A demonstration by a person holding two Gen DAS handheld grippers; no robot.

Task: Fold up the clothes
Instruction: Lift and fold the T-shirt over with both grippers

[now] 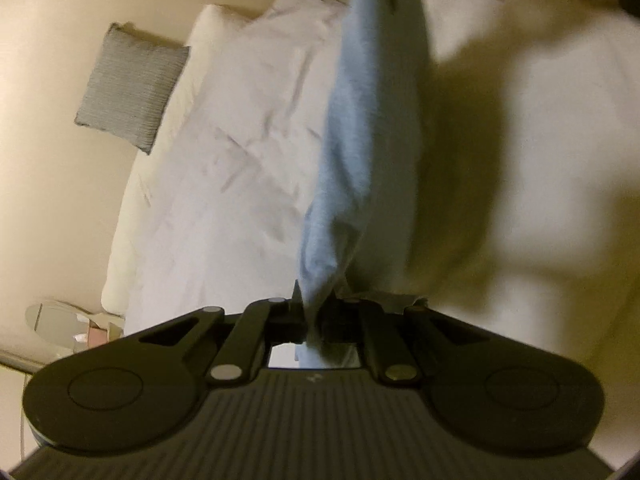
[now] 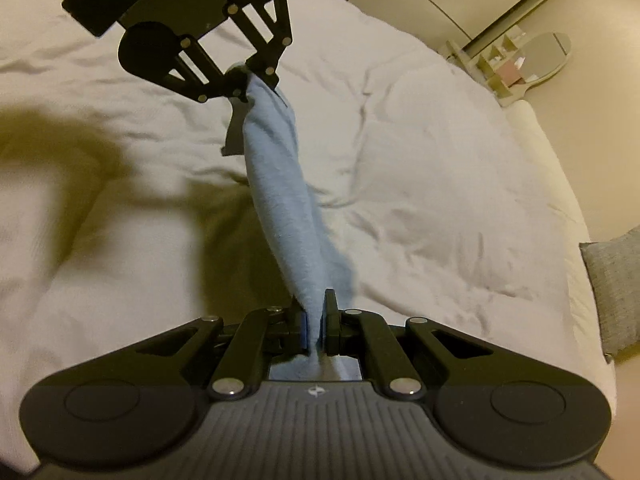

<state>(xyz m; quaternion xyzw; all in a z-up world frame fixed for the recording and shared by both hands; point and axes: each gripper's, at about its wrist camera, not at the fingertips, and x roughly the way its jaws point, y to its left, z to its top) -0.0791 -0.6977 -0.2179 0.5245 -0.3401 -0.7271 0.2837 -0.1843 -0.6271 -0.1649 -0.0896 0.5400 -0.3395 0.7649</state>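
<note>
1. The blue cloth [image 2: 280, 200] hangs bunched in the air above the bed [image 2: 440, 160], stretched between both grippers.
2. The right gripper [image 2: 316, 320] is clenched on its near end; the left gripper [image 2: 240, 84] is clenched on its far end.
3. Judged: keep both grips firm and the span taut, so the cloth spreads before it is laid flat on the bed.

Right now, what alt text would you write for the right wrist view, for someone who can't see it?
A light blue garment hangs stretched between two black tongs above a rumpled white bed: the right tongs pinch its near end, the left tongs its far end. A grey cushion lies on the floor beside the bed.
</note>
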